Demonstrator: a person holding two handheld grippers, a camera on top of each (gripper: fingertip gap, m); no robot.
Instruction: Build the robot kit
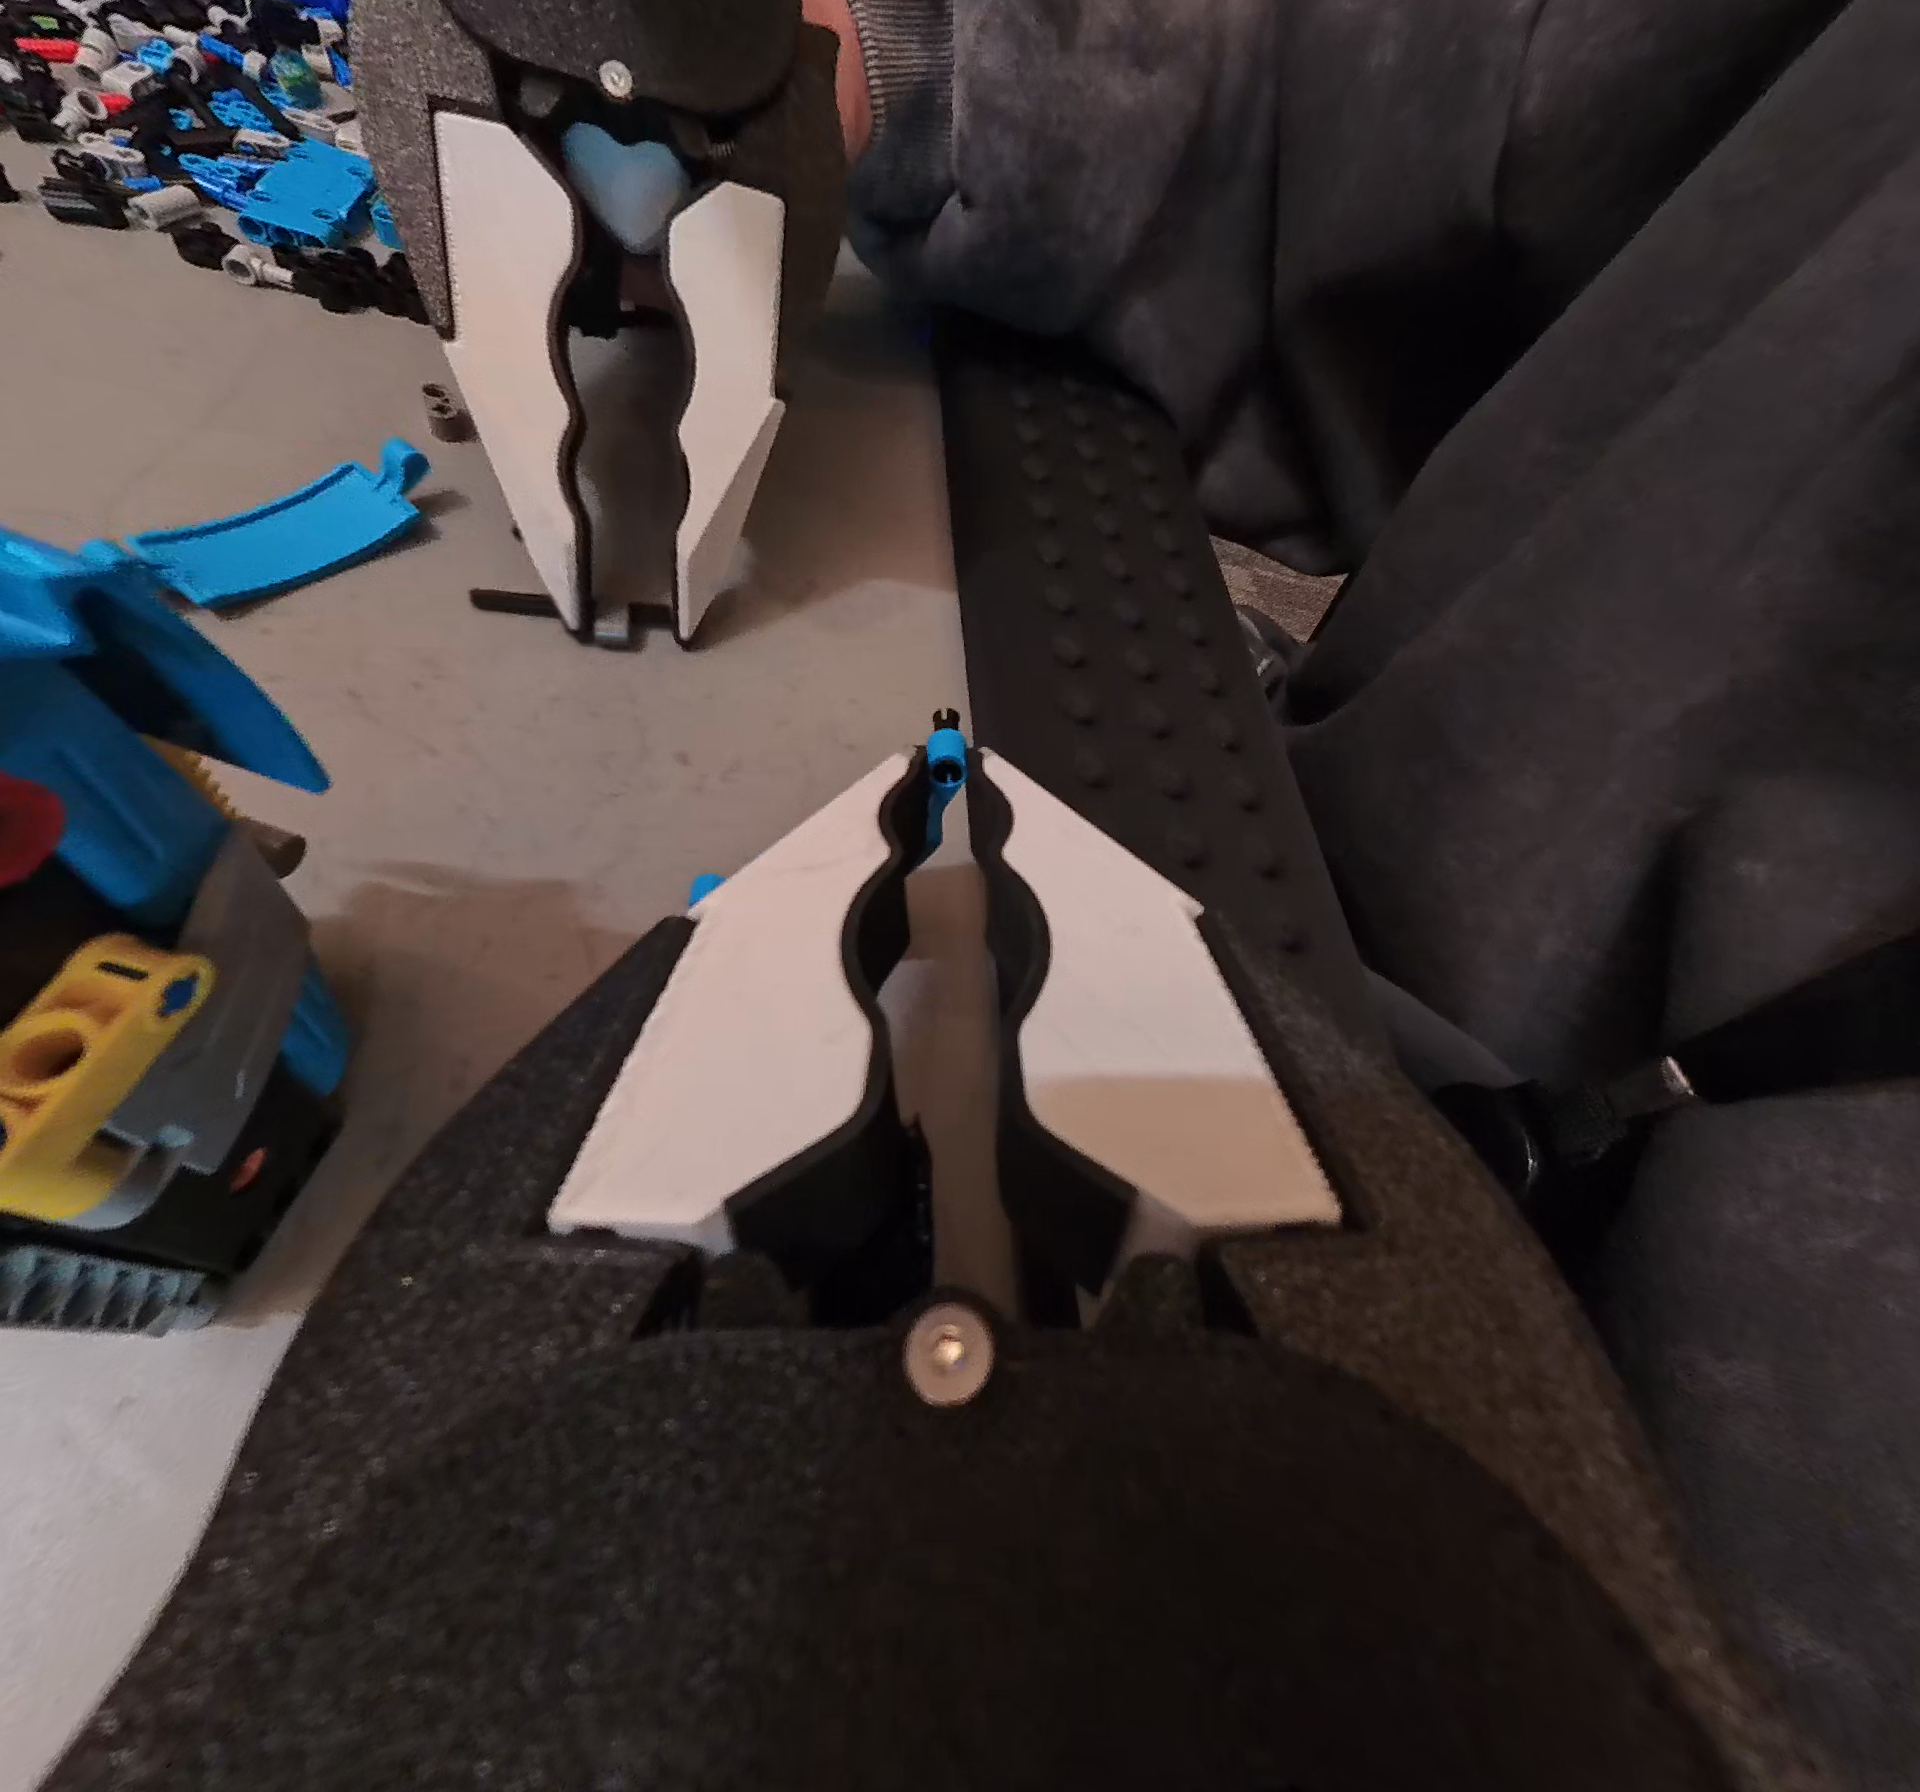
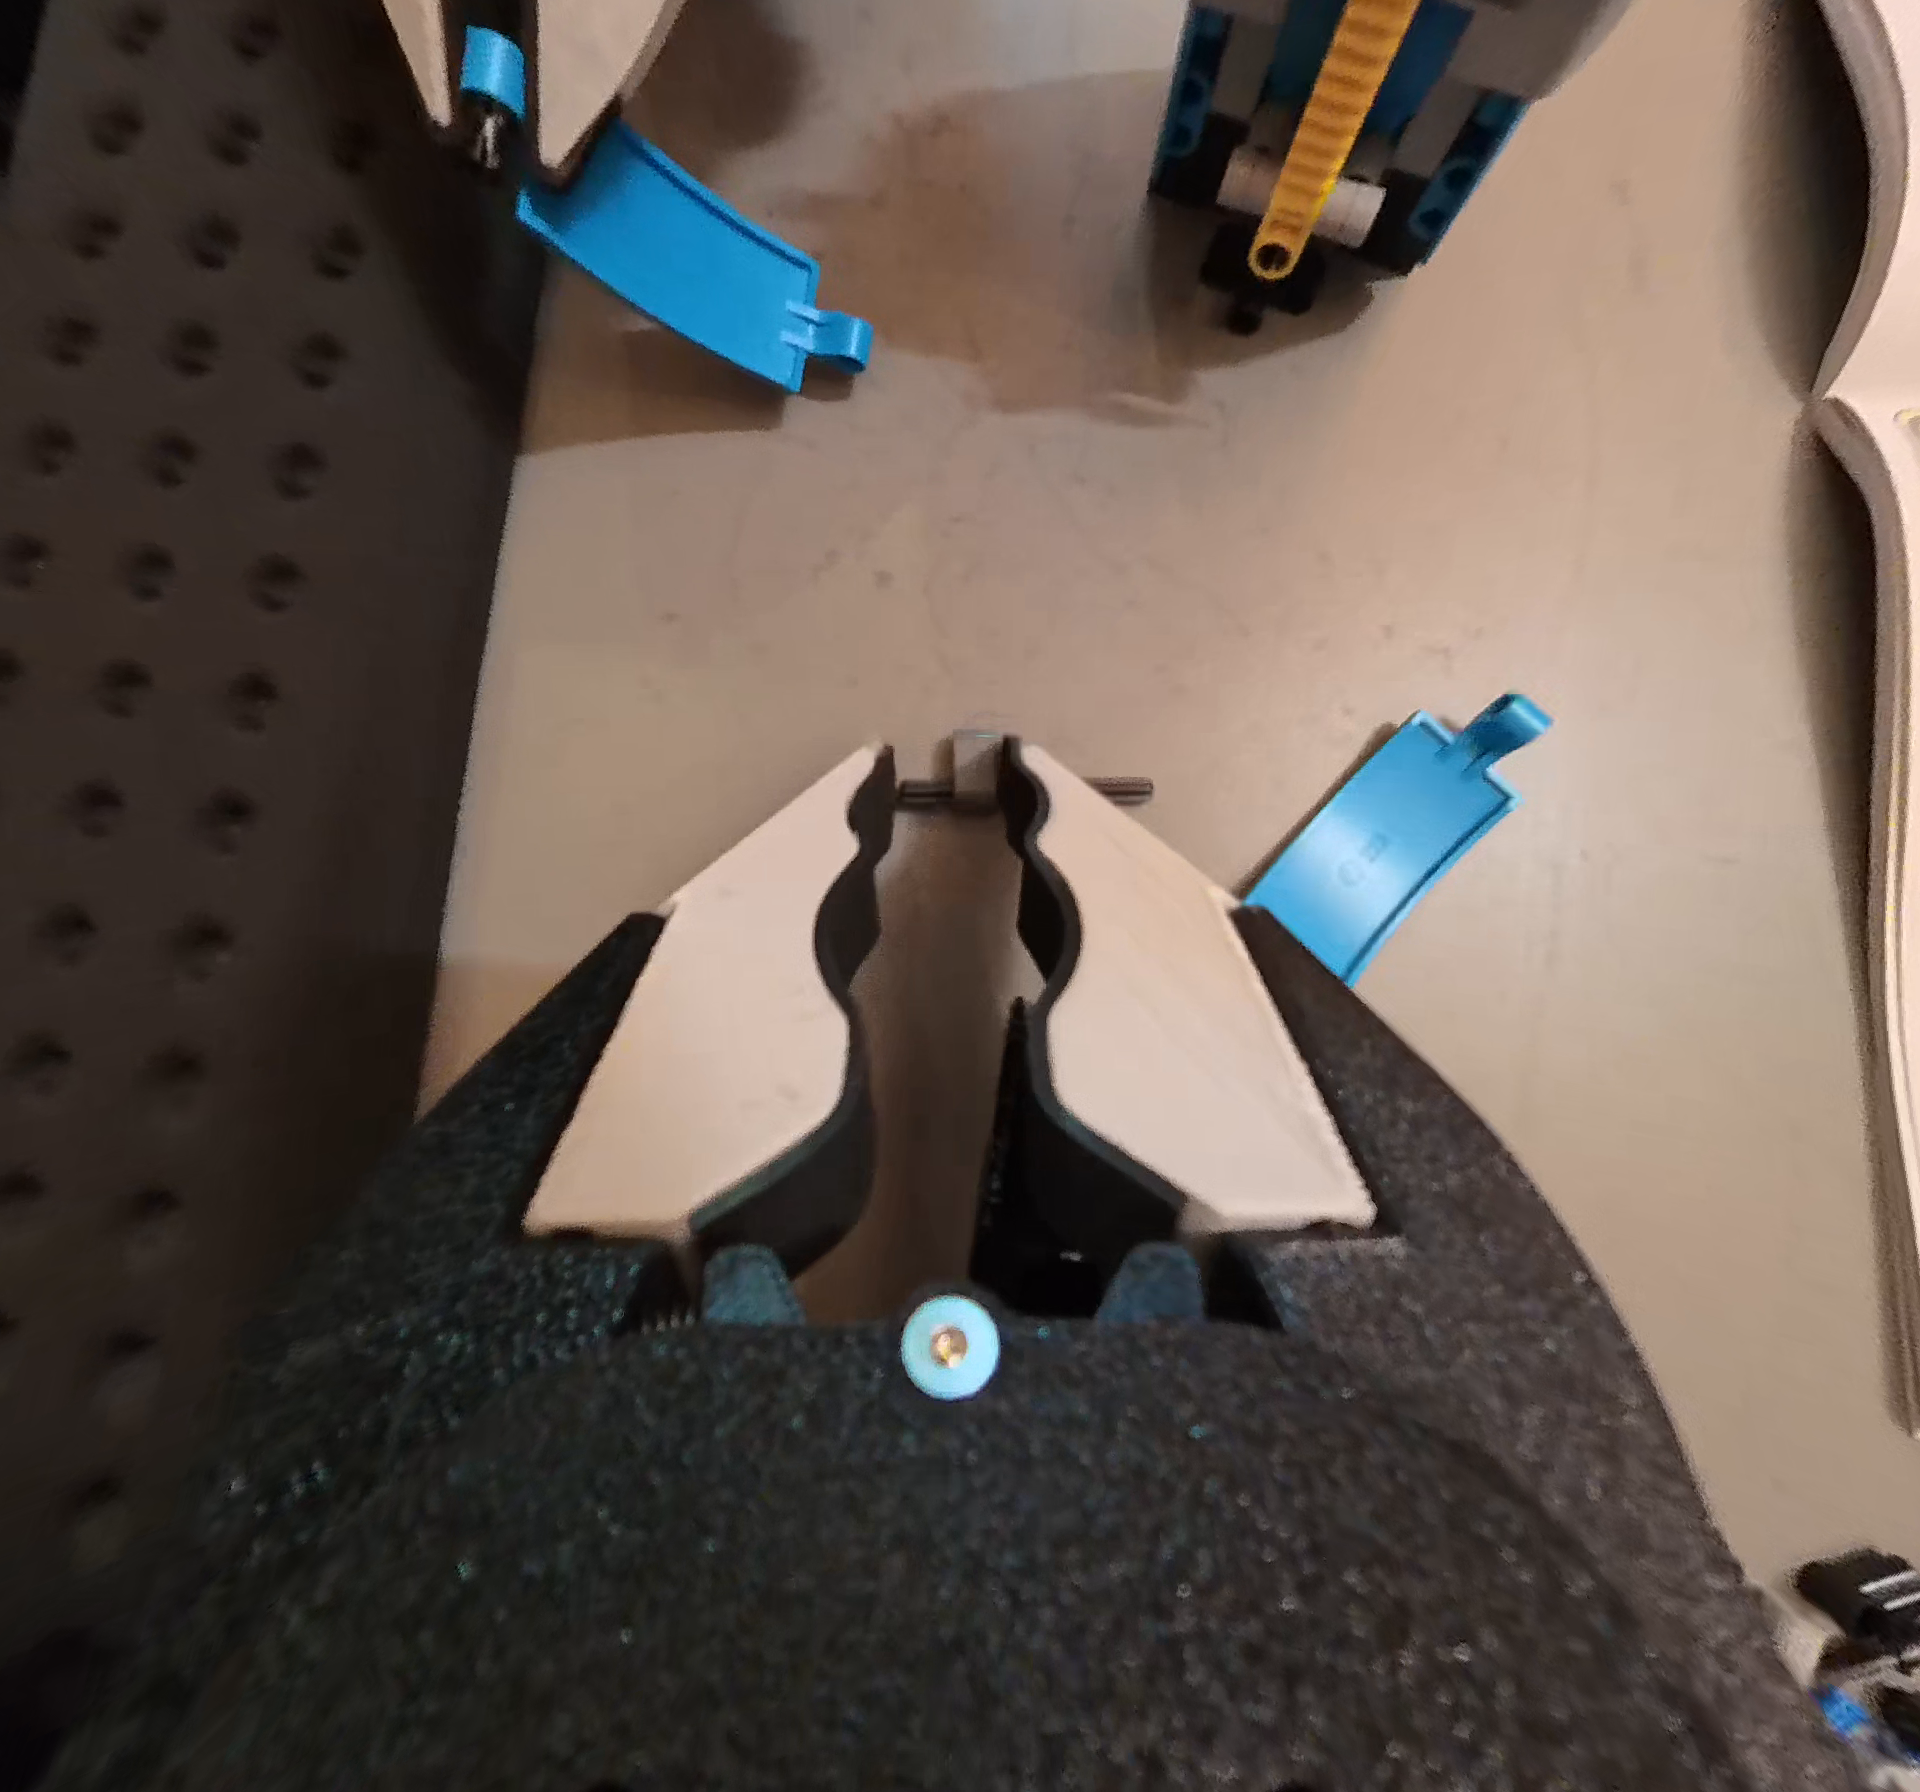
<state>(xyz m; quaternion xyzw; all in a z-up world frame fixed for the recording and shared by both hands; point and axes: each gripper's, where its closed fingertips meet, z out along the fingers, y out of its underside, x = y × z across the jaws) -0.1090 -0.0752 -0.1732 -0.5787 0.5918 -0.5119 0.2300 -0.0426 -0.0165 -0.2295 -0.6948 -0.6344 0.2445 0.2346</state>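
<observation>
My left gripper (image 1: 943,768) is shut on a small blue connector (image 1: 943,774) with a black pin at its tip, held above the table beside the black studded baseplate (image 1: 1122,599). It also shows at the top left of the right wrist view (image 2: 488,106). My right gripper (image 2: 951,768) points down at the table with its jaws narrowly open around a small grey connector (image 2: 978,768) on a black axle (image 2: 1127,788). The right pad touches the grey piece and a gap shows on the left side. The right gripper also shows in the left wrist view (image 1: 632,622).
A blue, grey and yellow brick model (image 2: 1351,80) stands on the table, also at the left in the left wrist view (image 1: 125,963). Two blue curved panels (image 2: 686,267) (image 2: 1371,849) lie flat. A pile of loose parts (image 1: 156,111) is far left. A person's grey sleeve (image 1: 1039,80) is close. There is about 11 cm between the tips of the two grippers.
</observation>
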